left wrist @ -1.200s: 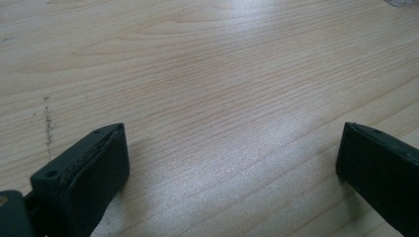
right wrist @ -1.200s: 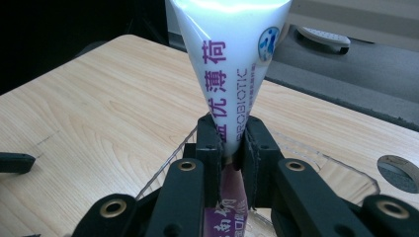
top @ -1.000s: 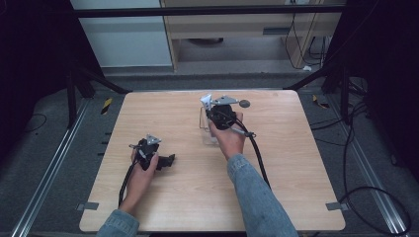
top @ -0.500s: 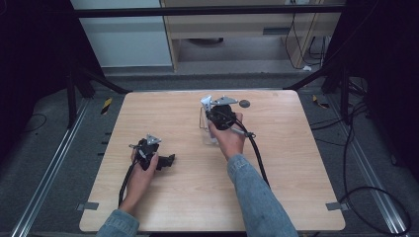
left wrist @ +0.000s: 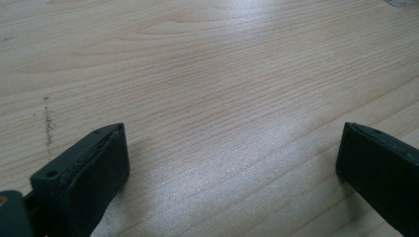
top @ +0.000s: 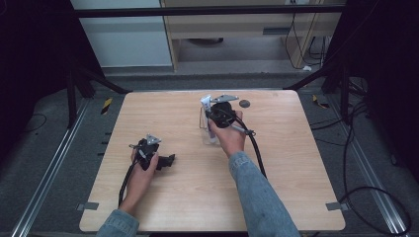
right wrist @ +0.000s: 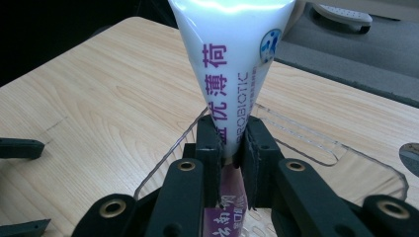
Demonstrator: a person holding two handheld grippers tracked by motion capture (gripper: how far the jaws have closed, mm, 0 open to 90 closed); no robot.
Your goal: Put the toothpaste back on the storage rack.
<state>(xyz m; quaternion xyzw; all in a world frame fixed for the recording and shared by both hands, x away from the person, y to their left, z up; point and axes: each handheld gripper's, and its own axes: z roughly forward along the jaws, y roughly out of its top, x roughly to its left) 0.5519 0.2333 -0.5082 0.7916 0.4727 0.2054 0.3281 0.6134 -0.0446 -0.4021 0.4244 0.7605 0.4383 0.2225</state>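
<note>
A white tube (right wrist: 232, 74) with purple lettering stands upright, its lower end inside a clear plastic cup (right wrist: 316, 148). My right gripper (right wrist: 231, 143) is shut on the tube's narrow lower part, just above the cup's rim. In the high view the tube (top: 205, 102) and clear cup (top: 207, 132) sit at the middle back of the table, under my right gripper (top: 217, 118). My left gripper (top: 165, 161) rests low at the front left. Its jaws stand wide apart in the left gripper view (left wrist: 232, 163), with bare wood between them.
The wooden table (top: 296, 168) has a small dark round disc (top: 244, 103) near its back edge, right of the cup. Black cables trail from both grippers toward the front. Dark frame bars and floor cables surround the table.
</note>
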